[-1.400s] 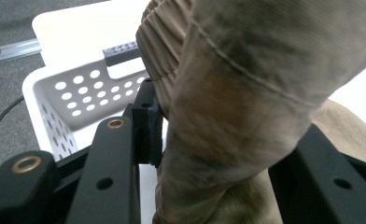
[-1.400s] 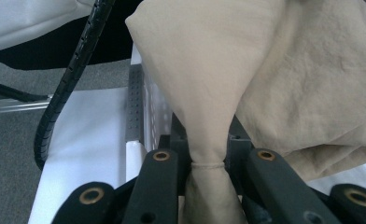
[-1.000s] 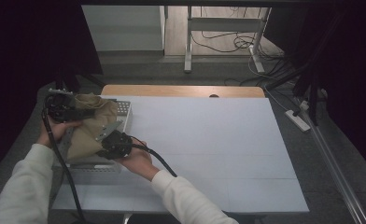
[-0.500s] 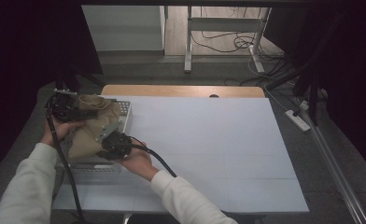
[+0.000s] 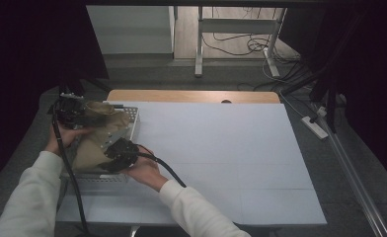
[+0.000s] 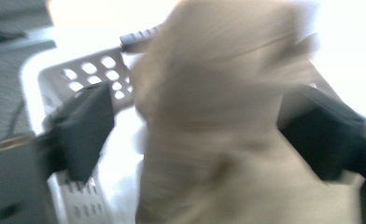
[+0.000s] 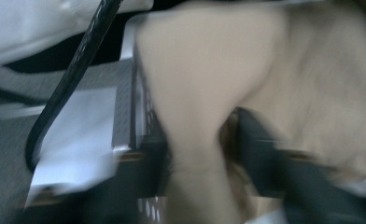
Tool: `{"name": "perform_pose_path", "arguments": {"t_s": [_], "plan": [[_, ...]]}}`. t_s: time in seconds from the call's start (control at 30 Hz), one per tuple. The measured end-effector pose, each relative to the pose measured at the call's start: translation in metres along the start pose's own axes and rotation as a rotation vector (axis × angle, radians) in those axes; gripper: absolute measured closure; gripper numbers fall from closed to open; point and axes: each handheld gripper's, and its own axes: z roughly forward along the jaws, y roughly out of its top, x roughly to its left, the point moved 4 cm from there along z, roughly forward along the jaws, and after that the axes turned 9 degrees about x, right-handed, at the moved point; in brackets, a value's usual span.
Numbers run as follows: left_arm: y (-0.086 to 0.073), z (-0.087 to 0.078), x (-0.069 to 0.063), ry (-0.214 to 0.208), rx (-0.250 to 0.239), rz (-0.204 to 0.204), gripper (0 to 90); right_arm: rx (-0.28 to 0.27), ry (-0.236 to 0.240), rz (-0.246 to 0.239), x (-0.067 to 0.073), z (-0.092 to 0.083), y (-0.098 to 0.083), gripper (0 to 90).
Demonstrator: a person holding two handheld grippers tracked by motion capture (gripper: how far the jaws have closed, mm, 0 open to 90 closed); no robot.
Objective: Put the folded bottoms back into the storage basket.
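I see a beige cloth (image 5: 96,140) lying crumpled over a white perforated basket (image 5: 131,116) at the left edge of the table (image 5: 221,148). The cloth looks soft and matte, with loose folds (both gripper views are blurred). My left gripper (image 6: 195,135) has just been opening; the cloth hangs between its wide jaws, which do not press it. My right gripper (image 7: 200,154) has also been opening, yet a narrow fold remains pinched.
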Motion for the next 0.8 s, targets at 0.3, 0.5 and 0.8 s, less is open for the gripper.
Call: {"name": "perform_pose_path", "arguments": {"t_s": [0.3,0.5,0.8], "plan": [[0.008,-0.009,-0.021,-0.013,-0.032,0.062,17.5,-0.054,-0.009,0.037,-0.004,-0.015,0.002,35.7],[0.010,-0.011,-0.033,-0.029,-0.028,0.081,19.0,-0.072,-0.009,0.040,-0.008,-0.030,-0.004,35.9],[0.011,-0.019,-0.043,-0.022,-0.061,0.063,20.1,-0.081,-0.013,0.054,-0.016,-0.052,-0.019,36.3]]}}
